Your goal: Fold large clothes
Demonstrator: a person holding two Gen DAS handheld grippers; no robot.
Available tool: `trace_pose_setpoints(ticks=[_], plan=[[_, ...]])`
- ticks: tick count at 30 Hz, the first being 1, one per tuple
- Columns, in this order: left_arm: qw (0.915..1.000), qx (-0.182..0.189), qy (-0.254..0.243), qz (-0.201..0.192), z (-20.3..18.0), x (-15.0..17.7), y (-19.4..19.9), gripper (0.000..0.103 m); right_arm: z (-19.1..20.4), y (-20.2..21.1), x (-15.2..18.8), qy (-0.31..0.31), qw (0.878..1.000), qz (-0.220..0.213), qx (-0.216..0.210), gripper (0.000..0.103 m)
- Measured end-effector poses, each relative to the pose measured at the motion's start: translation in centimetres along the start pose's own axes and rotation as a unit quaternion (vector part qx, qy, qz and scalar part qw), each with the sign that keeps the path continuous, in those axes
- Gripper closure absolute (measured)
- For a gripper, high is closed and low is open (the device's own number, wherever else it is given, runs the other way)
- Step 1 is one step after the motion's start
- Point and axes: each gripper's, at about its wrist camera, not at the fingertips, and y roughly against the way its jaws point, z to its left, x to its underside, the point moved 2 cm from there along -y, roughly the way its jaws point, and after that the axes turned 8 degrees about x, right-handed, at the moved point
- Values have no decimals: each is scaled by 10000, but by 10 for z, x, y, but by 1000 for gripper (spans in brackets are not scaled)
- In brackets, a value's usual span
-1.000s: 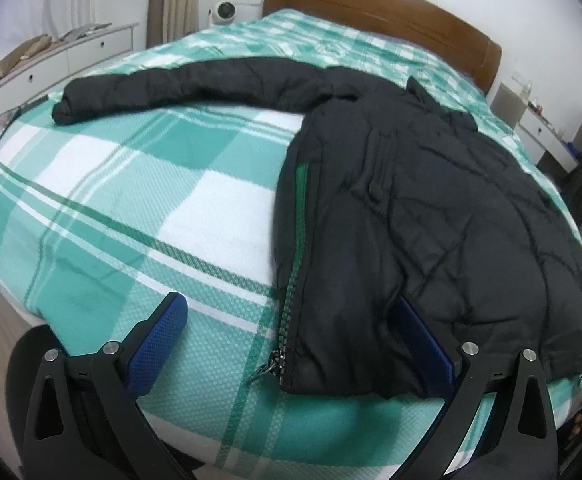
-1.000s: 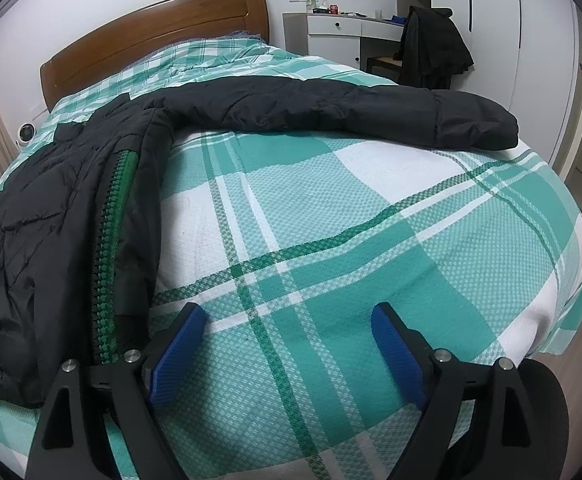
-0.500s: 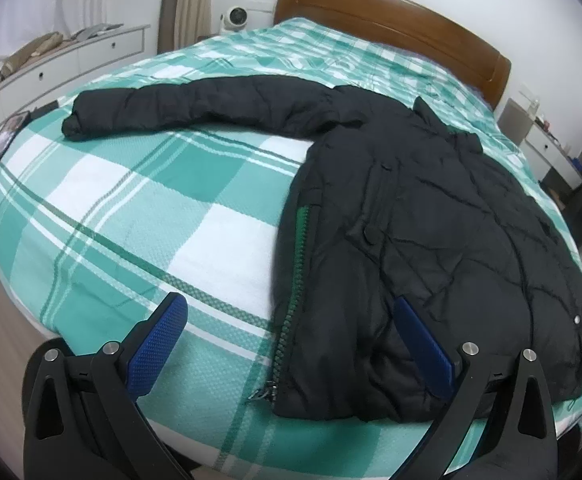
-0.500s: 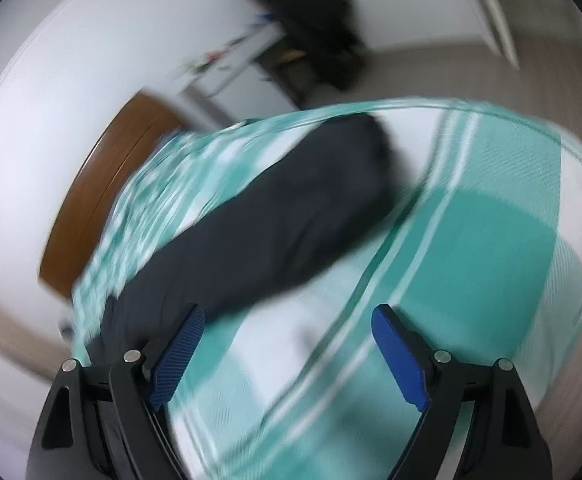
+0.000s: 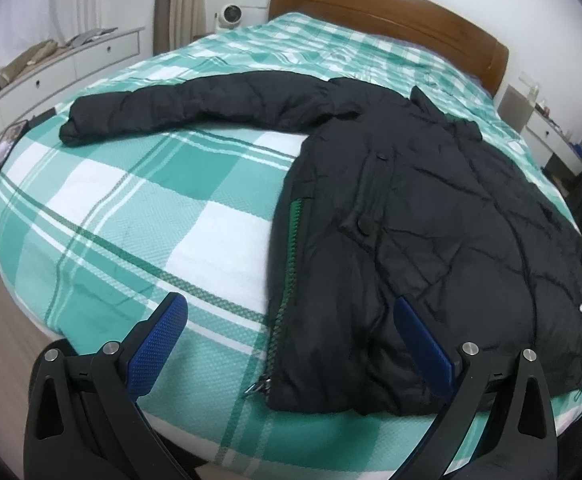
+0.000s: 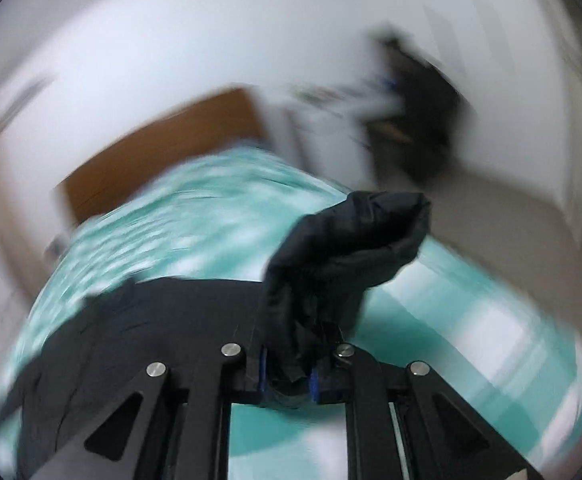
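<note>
Two grippers noted. Right gripper [image 6: 287,384] is clamped on the cuff of the black padded jacket [image 5: 431,232], sleeve [image 6: 343,248] lifted; left gripper [image 5: 291,340] gapes wide, holding nothing, above the hem at the near edge of the green-checked bed [image 5: 139,208]. Advice: carry the sleeve across the body, keeping it taut.

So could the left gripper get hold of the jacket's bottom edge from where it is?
Probably yes: the left gripper is open, its jaws straddle the jacket's hem, and nothing lies between.
</note>
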Motion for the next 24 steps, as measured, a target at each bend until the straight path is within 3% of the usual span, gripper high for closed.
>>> trace_pose_setpoints(ticks=[4, 7, 10, 11, 12, 14, 17, 20, 23, 24], plan=[[9997, 214, 113, -76, -9, -3, 4, 1, 121, 26, -1, 1230, 9875, -271, -952, 89], [9990, 430, -1, -74, -19, -6, 7, 1, 197, 27, 32, 2000, 9702, -263, -1341, 89], [9984, 492, -261, -121, -30, -9, 12, 1, 246, 15, 74, 2254, 9600, 48, -1660, 86], [9981, 512, -323, -148, -33, -10, 13, 1, 257, 11, 91, 2336, 9570, 194, -1709, 81], [9976, 555, -379, -157, -35, -12, 14, 1, 269, 7, 105, 2411, 9529, 371, -1800, 58], [9970, 647, -418, -100, -38, -14, 13, 1, 284, 5, 141, 2458, 9411, 873, -2154, 18], [9952, 907, -353, 54, -44, -17, 8, 1, 286, 14, 170, 2467, 9361, 1122, -2243, 17], [9880, 1490, -280, 308, -60, -25, -2, 1, 266, 39, 179, 2312, 9406, 1127, -2217, 17], [9706, 2291, -215, 707, -87, -36, -16, 1, 241, 52, 188, 2203, 9468, 1129, -2059, 17], [9588, 2677, -239, 919, -106, -42, -27, 1, 229, 53, 188, 2144, 9489, 1165, -2001, 17]])
